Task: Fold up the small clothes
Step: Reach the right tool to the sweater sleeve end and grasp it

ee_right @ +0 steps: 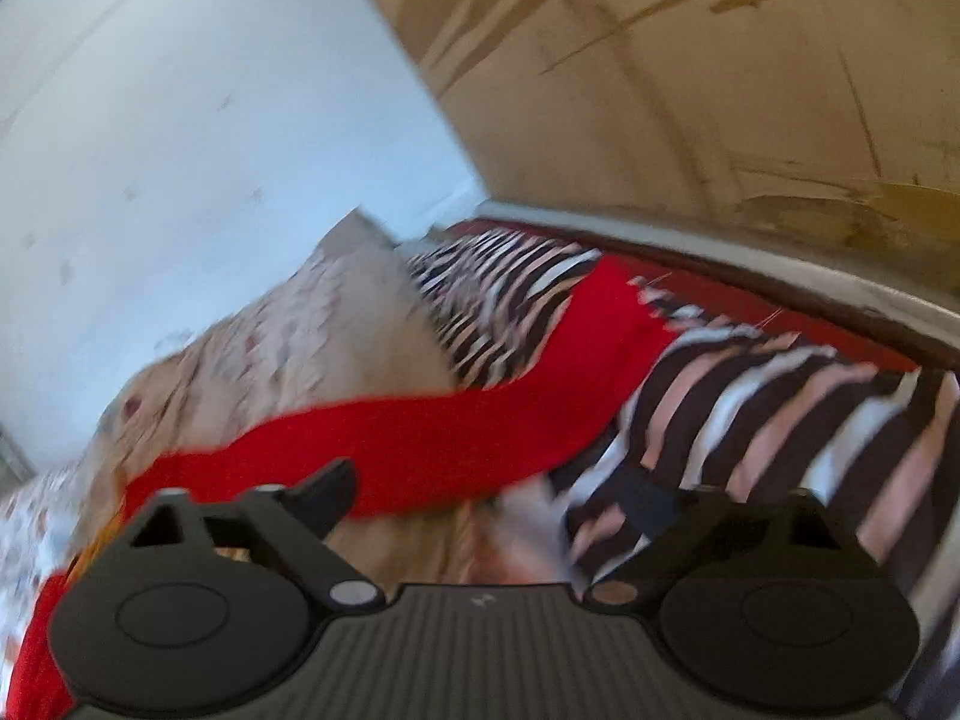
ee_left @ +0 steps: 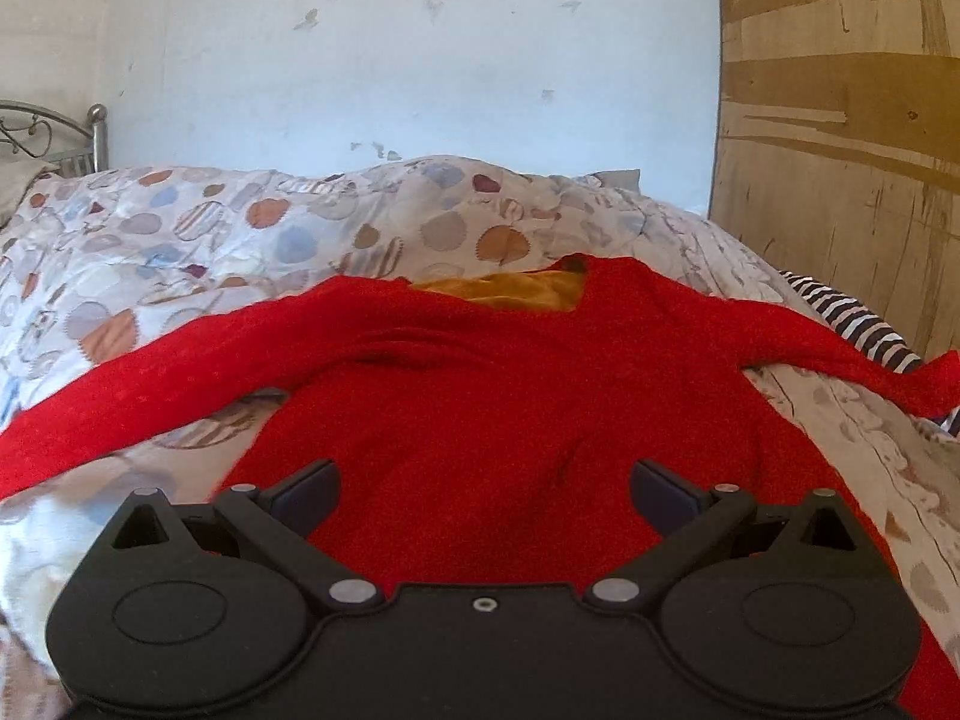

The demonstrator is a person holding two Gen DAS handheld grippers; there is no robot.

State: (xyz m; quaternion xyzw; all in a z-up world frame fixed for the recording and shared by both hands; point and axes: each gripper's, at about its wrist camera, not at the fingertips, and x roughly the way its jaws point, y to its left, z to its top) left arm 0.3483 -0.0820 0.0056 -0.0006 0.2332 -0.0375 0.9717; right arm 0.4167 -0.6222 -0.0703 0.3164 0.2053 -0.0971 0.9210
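My left claw [ee_left: 483, 489] and right claw [ee_right: 480, 495]: both agape, holding nothing. Red sweater [ee_left: 480, 396]: flat on the quilt [ee_left: 180, 228], sleeves outspread, right sleeve [ee_right: 456, 438] over striped garment [ee_right: 750, 396]. No fold made yet, I judge.

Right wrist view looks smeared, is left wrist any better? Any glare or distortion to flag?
Right wrist view: heavy motion blur on the red sleeve, the striped cloth and one finger of the right claw; horizon tilted. Left wrist view: sharp, even daylight, no glare; the red sweater and left claw are crisp. Both: fisheye bending, dark corners.
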